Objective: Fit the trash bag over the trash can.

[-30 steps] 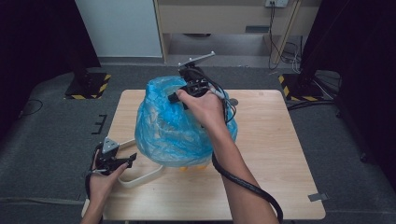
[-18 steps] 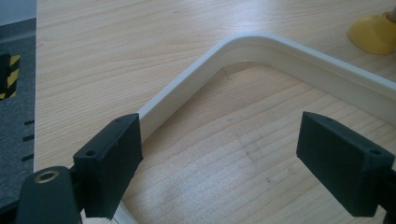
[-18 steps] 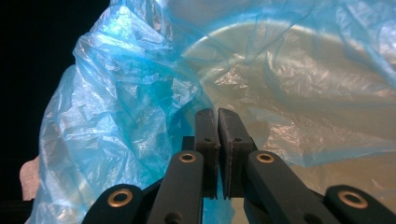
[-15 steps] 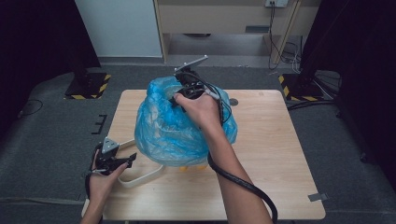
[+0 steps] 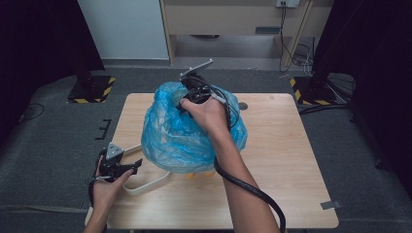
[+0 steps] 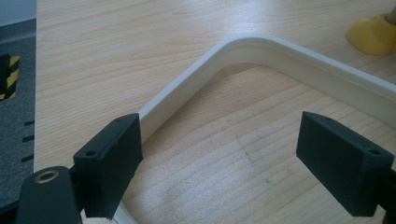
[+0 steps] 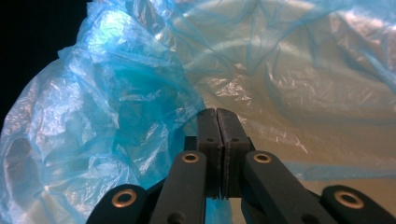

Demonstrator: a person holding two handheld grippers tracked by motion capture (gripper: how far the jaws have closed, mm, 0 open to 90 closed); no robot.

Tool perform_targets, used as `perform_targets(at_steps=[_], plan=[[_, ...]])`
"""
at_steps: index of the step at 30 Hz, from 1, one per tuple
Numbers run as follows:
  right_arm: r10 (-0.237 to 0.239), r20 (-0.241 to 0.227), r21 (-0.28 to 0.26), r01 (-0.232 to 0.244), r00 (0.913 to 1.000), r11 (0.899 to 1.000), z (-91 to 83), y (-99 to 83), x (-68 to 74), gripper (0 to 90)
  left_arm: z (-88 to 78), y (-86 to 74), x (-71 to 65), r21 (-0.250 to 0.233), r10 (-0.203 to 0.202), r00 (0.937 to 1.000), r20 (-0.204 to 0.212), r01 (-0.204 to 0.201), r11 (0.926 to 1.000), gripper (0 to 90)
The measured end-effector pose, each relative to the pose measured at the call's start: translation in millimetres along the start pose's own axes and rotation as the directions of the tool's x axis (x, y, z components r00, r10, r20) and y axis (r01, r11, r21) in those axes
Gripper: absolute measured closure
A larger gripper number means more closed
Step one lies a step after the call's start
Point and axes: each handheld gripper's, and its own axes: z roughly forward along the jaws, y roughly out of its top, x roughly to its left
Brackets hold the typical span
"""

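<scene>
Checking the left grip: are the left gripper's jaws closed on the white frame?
No; the left gripper stands wide open, the white frame unclamped.

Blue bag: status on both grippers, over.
Right gripper shut, at the blue plastic bag; film pinched, cannot confirm. Left gripper open, astride white frame. Nothing in the way.

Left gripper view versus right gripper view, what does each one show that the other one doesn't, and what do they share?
Left gripper view: open black jaws over the wooden table, a white curved frame and a yellow piece at the top right. Right gripper view: jaws pressed together against crinkled blue plastic bag. Shared: each looks along its own pair of black jaws from close up.
</scene>
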Motion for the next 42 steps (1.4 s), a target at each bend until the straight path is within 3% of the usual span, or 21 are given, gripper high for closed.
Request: perform_targets(at_steps=[16,25,30,42], plan=[[0.018,0.022,0.022,-0.019,0.9996,1.000,5.3,0.5,-4.7,89.7,-0.2,0.0,0.0,-0.001,0.001,1.0000,0.000,-0.001,1.0000,13.9],[0.022,0.042,-0.055,-0.020,0.9989,0.998,-9.8,4.7,-6.0,90.0,-0.5,0.0,0.0,-0.002,-0.001,1.0000,-0.001,0.001,1.0000,14.0],[0.052,0.069,-0.079,-0.046,0.9962,0.996,-16.0,5.1,-11.9,90.0,-0.3,0.3,-1.0,-0.002,-0.001,1.0000,0.001,0.001,1.0000,14.0],[0.060,0.105,-0.050,-0.055,0.9926,0.997,-0.6,3.1,-18.3,90.0,-1.2,-0.6,0.4,-0.004,-0.006,1.0000,0.000,0.006,1.0000,14.0]])
